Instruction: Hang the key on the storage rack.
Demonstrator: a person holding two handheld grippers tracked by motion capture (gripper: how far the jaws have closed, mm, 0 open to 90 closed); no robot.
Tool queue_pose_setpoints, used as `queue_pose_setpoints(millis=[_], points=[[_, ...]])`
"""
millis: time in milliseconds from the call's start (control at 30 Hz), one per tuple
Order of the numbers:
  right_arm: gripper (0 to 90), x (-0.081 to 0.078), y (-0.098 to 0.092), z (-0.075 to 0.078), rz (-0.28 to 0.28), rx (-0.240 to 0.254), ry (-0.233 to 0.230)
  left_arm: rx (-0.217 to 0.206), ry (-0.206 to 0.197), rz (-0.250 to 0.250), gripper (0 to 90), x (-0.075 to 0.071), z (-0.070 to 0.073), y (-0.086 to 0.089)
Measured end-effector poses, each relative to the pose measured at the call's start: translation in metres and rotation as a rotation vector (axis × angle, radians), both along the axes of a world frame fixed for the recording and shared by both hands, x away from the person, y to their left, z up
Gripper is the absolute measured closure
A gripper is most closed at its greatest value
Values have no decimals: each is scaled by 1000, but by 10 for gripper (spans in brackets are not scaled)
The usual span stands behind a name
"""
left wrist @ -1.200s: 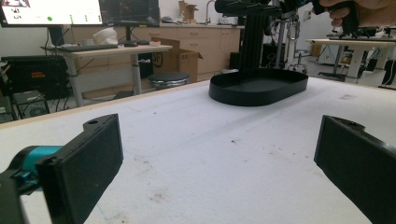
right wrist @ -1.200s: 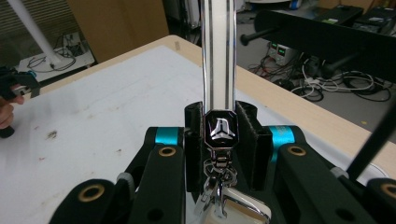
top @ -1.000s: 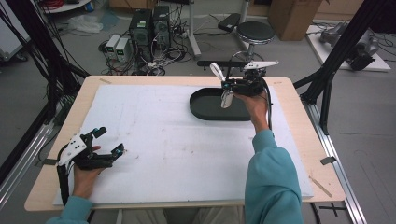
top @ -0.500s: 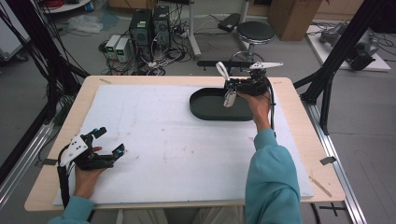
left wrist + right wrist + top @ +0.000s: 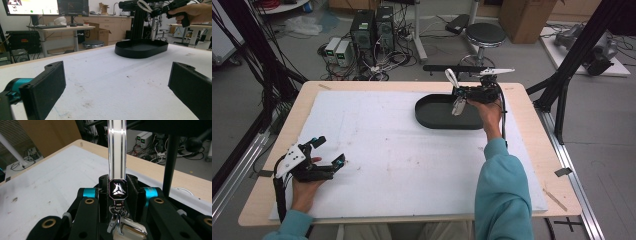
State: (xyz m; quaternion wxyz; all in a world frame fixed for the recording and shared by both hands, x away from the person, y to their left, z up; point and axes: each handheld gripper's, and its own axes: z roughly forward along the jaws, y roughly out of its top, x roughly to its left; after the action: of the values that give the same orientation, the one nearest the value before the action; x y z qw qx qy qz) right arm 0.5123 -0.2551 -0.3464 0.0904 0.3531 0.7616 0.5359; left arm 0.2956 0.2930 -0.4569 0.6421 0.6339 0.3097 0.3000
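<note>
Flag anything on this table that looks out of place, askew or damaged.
Nothing looks damaged or spilled. The black oval tray sits flat on the white mat. The right gripper holds a strap with a metal clasp over the tray; the left gripper rests open on the mat, which carries only small smudges.

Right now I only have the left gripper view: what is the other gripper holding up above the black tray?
Observer: The right gripper is shut on a glossy white keychain strap, clamped at its black emblem tag.
Operator: Anything hanging off it?
Observer: Yes, a silver metal clasp dangles under the tag.
Operator: Where does my left gripper sit on the table?
Observer: From the high view, the left gripper is open at the near left corner of the white mat, well apart from the black oval tray.
</note>
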Motion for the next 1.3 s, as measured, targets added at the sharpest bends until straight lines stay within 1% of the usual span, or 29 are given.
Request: queue_pose_setpoints(millis=[100, 167, 200, 233, 267, 367, 633, 733, 767, 833, 1000, 1200, 1233, 1300], points=[[746, 2, -1, -3, -7, 10, 11, 0, -1, 0, 17, 0, 0, 0], [745, 4, -1, -5, -10, 15, 9, 0, -1, 0, 17, 0, 0, 0], [745, 4, -2, -5, -14, 19, 19, 1, -2, -2, 17, 0, 0, 0], [746, 5, -2, -6, -17, 21, 16, 1, -2, -3, 17, 0, 0, 0], [745, 4, -3, -6, -21, 22, 24, 0, -2, -4, 17, 0, 0, 0], [745, 6, -4, -8, -26, 30, 18, 0, -3, -3, 17, 0, 0, 0], [743, 9, -2, -13, -37, 23, 17, -1, -5, -5, 17, 0, 0, 0], [742, 9, 0, -14, -47, 29, 31, -1, -5, -5, 17, 0, 0, 0], [742, 10, 0, -14, -50, 24, 20, -1, -6, -5, 17, 0, 0, 0], [741, 10, 1, -15, -52, 22, 16, -1, -6, -5, 17, 0, 0, 0], [736, 10, 4, -18, -69, 15, 27, 0, -9, -7, 17, 0, 0, 0], [733, 10, 7, -19, -95, -8, 17, 0, -8, -8, 17, -1, 0, 0], [733, 10, 8, -19, -98, -8, 20, -1, -8, -8, 17, -1, 0, 0], [732, 10, 10, -19, -105, -16, 12, 0, -9, -9, 17, -1, 0, 0]])
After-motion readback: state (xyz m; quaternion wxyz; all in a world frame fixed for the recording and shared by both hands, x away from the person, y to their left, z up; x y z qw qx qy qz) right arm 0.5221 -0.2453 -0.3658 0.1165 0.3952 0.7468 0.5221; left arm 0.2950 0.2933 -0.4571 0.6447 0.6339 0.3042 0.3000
